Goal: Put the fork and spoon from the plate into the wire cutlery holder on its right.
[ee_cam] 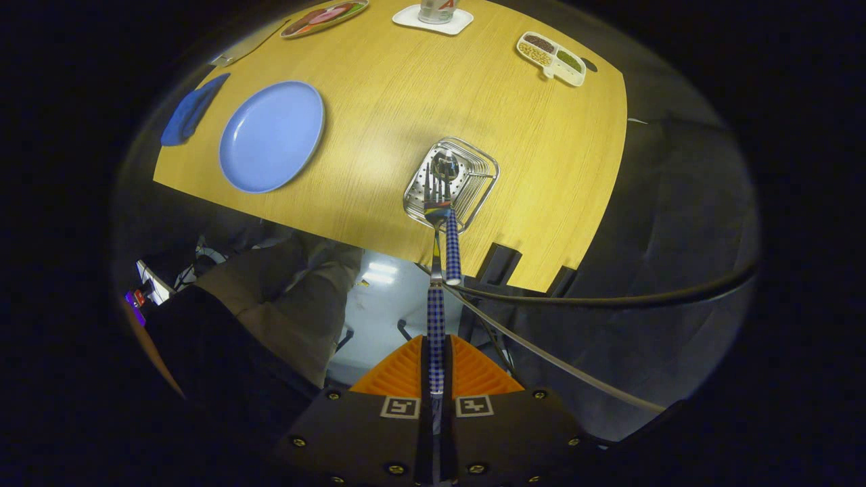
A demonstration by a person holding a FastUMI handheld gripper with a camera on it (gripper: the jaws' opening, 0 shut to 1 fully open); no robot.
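- Wood-grain counter (379, 88) lies well below the gripper (436, 368), seen from high above, with a person's trousered legs showing off its near edge.
- Jaws are clamped together on the checked handle of the fork (436, 318), both fingers pressing it; the fork hangs tines-first, its head over the near rim of the wire cutlery holder (473, 182).
- That nose-down hold lines the fork up with the holder's open top, so it looks fit to be lowered straight in.
- A second checked-handle utensil, likely the spoon (452, 237), already stands in the holder, its handle leaning out toward the gripper and its head down in the holder.
- Further left, well apart from the holder, the blue plate (270, 135) lies bare of cutlery, a blue cloth (189, 111) just beyond its left side.
- At the far side stand a divided snack tray (551, 57), holding dark, pale and green bits in separate compartments, a glass on a white coaster (433, 19), and a patterned dish (325, 17).
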